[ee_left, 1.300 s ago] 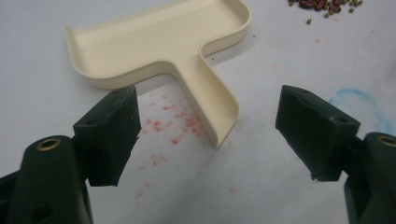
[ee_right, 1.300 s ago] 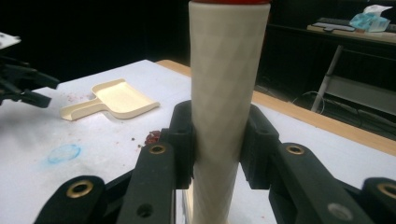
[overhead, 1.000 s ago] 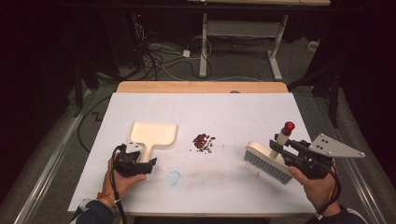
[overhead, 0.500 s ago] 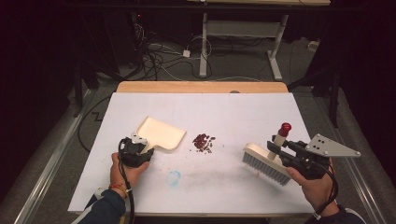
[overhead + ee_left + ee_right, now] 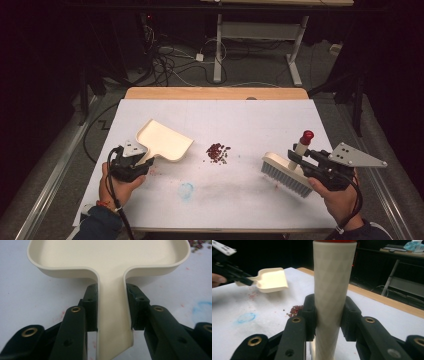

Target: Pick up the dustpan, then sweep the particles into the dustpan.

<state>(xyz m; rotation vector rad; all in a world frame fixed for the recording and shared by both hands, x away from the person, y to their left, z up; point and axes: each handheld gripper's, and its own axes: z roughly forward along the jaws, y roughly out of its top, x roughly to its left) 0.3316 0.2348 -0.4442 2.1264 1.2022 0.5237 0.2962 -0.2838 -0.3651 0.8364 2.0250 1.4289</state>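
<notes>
Now my left tool (image 5: 142, 162) is clamped on the handle of the cream dustpan (image 5: 165, 141); its jaws have just been closing, and in the left gripper view both pads (image 5: 91, 307) press flat against the handle's two sides. The dustpan is tilted, its open mouth turned toward the little heap of dark red bits (image 5: 218, 152) that lies near the middle of the white tabletop (image 5: 240, 120), just beside the pan's rim but apart from it. My right tool (image 5: 296, 158) is clamped on the upright, red-capped handle of the brush (image 5: 285, 172); the right gripper view shows the pale handle (image 5: 333, 290) squeezed between both jaws. The brush's bristles rest on the tabletop, well to the right of the heap. A faint blue smudge (image 5: 186, 191) marks the tabletop between my two hands, nearer me than the heap, and some reddish specks (image 5: 154, 172) lie just beside my left tool.
</notes>
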